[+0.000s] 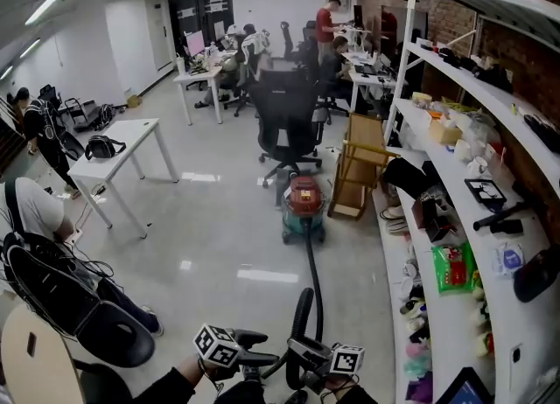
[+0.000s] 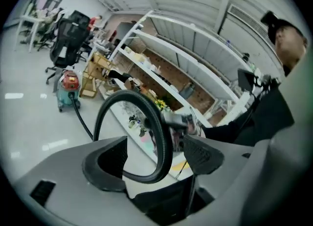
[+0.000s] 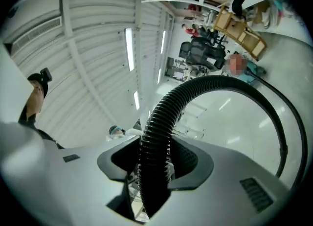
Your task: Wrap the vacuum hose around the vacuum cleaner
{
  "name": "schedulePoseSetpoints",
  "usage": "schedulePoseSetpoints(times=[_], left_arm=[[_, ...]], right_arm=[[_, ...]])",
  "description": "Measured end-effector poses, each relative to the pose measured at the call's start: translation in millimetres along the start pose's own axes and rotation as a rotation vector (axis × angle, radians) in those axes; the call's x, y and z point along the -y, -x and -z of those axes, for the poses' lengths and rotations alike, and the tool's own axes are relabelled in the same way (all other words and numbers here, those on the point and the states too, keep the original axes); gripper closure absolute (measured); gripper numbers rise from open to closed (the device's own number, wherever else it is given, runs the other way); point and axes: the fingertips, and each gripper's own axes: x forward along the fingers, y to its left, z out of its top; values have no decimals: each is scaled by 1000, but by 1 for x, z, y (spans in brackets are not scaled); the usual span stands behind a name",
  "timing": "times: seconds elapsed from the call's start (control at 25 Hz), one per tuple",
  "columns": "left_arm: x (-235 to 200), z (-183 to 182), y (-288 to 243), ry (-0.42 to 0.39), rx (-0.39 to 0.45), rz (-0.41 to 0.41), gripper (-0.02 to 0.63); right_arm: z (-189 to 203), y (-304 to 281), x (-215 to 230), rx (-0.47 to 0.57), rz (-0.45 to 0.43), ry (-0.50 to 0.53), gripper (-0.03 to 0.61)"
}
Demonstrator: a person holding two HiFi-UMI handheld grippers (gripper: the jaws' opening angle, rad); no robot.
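Observation:
The red and teal vacuum cleaner [image 1: 303,208] stands on the floor ahead, in front of a black office chair. Its black ribbed hose [image 1: 314,280] runs back to me and arches up into a loop near both grippers. My right gripper [image 3: 155,159] is shut on the hose [image 3: 152,146], which rises between its pads and curves away to the right. My left gripper [image 2: 154,159] stands open; the hose loop [image 2: 159,122] passes between its jaws without either pad pressing on it. In the head view, the left gripper [image 1: 249,357] and the right gripper [image 1: 308,357] sit close together at the bottom edge.
White shelving [image 1: 464,175] crowded with small items lines the right wall. A wooden frame [image 1: 359,170] leans beside the vacuum. The office chair [image 1: 289,122] stands behind it. A white table [image 1: 122,144] and a seated person [image 1: 35,210] with bags are at left.

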Motion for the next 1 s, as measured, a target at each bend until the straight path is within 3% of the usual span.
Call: schedulePoseSetpoints(times=[0.16,0.28,0.44,0.56,0.64,0.84,1.0], left_arm=[[-7,50,-14,-104,-140,66,259],[-21,58,-26,-149,-159,136,259],[-42,52,-23,-230,-163,194,261],[-69,38,-10,-284,-138,159,269],[-88,23,6,-282,-94,136,450],[-107,-8,57,-310,-77,175,456],[-113,-31,99,-359,-90,212,462]], right_arm=[[-37,-29,-4,112,40,-21,388],[-65,-58,-3,184,87,-34,388],[-103,-103,1,297,111,-88,388],[-124,-134,1,356,99,-134,388],[-135,-152,0,376,91,-146,388],[-157,-185,3,422,44,-178,385],[-160,-205,1,326,34,-100,310]])
